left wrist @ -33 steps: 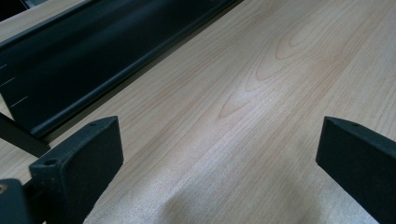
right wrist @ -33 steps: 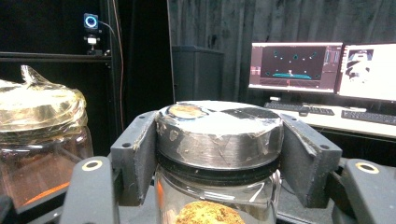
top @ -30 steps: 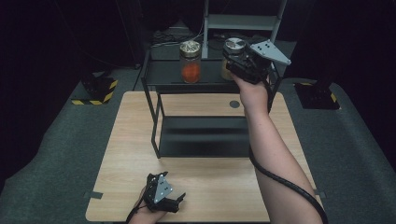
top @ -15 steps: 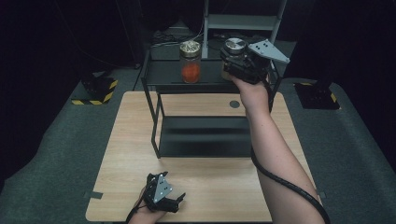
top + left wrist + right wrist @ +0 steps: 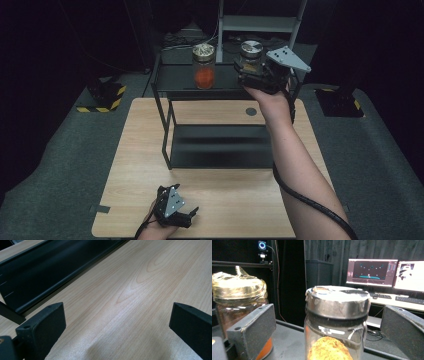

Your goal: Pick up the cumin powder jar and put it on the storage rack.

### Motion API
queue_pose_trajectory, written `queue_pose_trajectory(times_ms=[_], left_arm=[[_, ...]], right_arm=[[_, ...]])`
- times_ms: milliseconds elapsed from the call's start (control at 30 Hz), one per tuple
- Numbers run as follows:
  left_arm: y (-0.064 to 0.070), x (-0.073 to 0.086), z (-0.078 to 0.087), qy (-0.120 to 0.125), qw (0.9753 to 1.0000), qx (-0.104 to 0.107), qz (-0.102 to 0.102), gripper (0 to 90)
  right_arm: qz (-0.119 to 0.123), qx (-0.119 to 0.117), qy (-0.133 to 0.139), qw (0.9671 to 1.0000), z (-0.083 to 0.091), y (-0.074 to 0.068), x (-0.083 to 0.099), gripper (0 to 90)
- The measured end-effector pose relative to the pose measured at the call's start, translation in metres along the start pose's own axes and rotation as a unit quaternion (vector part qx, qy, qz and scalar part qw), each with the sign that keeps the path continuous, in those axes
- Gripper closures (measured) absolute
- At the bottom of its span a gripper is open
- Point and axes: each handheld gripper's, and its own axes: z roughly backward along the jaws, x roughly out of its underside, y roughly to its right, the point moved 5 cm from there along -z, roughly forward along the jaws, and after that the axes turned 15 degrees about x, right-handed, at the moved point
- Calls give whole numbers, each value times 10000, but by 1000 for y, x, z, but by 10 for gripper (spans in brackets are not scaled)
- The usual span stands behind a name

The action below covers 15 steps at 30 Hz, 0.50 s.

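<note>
Standing on black shelf (image 5: 220, 80): two jars | wooden table (image 5: 130, 165) | dark room

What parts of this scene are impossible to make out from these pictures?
- Silver-lidded jar: its base is cut off by the bottom edge of the right gripper view; in the high view the right gripper covers its body.
- Gold-lidded jar: partly hidden by a jaw.
- Monitors: screen details too small.

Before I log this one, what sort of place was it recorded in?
Probably a lab or recording studio rather than a home: black-curtained walls, computer monitors glowing on a desk behind, and yellow-black striped stand bases on grey carpet. The wooden table holds a black metal rack with two spice jars.
</note>
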Motion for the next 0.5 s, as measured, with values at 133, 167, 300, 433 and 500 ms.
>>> queue_pose_trajectory(times_ms=[133, 167, 300, 433, 500], left_arm=[[0, 0, 0, -9, 10000, -4, -7, 10], [0, 0, 0, -15, 10000, 1, -9, 10], [0, -1, 0, -22, 10000, 12, -4, 10], [-1, 0, 0, -6, 10000, 24, 15, 10], [-1, 0, 0, -5, 10000, 25, 10, 10]], right_arm=[[26, 9, -8, 10000, 7, 1, 0, 0], [15, -8, 6, 10000, 9, 2, 0, 0], [-26, -69, 40, 10000, 17, 4, 0, 0], [-38, -112, 88, 9999, 26, 3, 2, 0], [-11, -136, 101, 9999, 30, 2, 3, 0]])
